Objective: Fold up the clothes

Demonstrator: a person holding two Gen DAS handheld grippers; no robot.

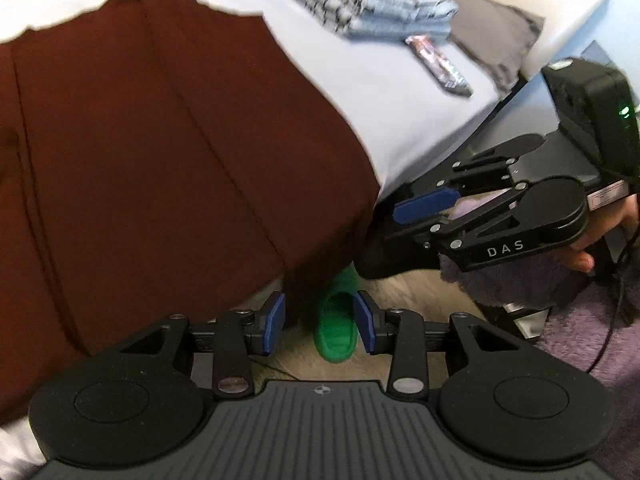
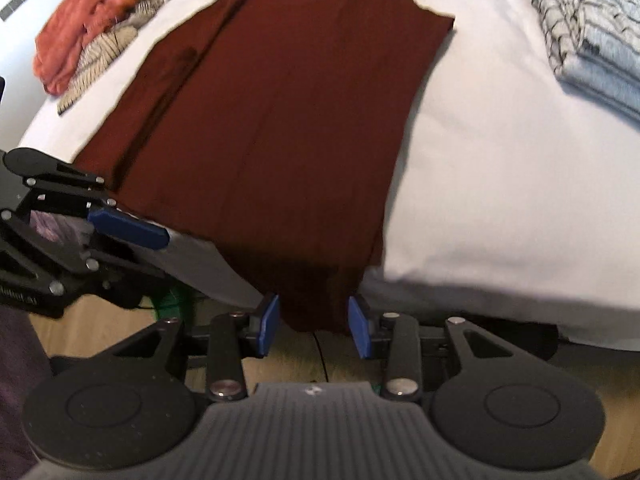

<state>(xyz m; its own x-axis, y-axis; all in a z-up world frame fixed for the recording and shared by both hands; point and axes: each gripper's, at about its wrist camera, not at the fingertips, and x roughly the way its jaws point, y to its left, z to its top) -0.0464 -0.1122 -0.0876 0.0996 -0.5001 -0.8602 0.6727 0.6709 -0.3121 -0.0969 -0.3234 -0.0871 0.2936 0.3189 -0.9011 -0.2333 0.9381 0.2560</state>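
Maroon cloth [image 2: 272, 128] lies spread flat on a white bed [image 2: 500, 168], running from 12 o'clock down to 6 o'clock in the right wrist view, where its near end hangs over the bed's edge. That hanging end sits between the 2 blue pads [image 2: 269, 324] of the right gripper [image 2: 314, 326], which stand apart; whether either pad presses the fabric I cannot tell.

At 10 o'clock in that view a heap of orange and striped clothes [image 2: 88, 36] rests on the bed, and at 2 o'clock a folded stack of grey patterned clothes [image 2: 592, 28].

In the left wrist view the left gripper [image 1: 320, 320] has its pads [image 1: 274, 324] spread too. The cloth's hanging edge comes down just beside the left-hand pad, and a green slipper [image 1: 336, 332] on the wooden floor shows through the gap; no fabric is clearly pinched.

At 3 o'clock there the right gripper appears side-on, held by a hand [image 1: 600, 236]. A remote control [image 1: 438, 65] lies on the bed at 1 o'clock, near the folded stack. A purple rug [image 1: 584, 336] covers the floor at 4 o'clock.
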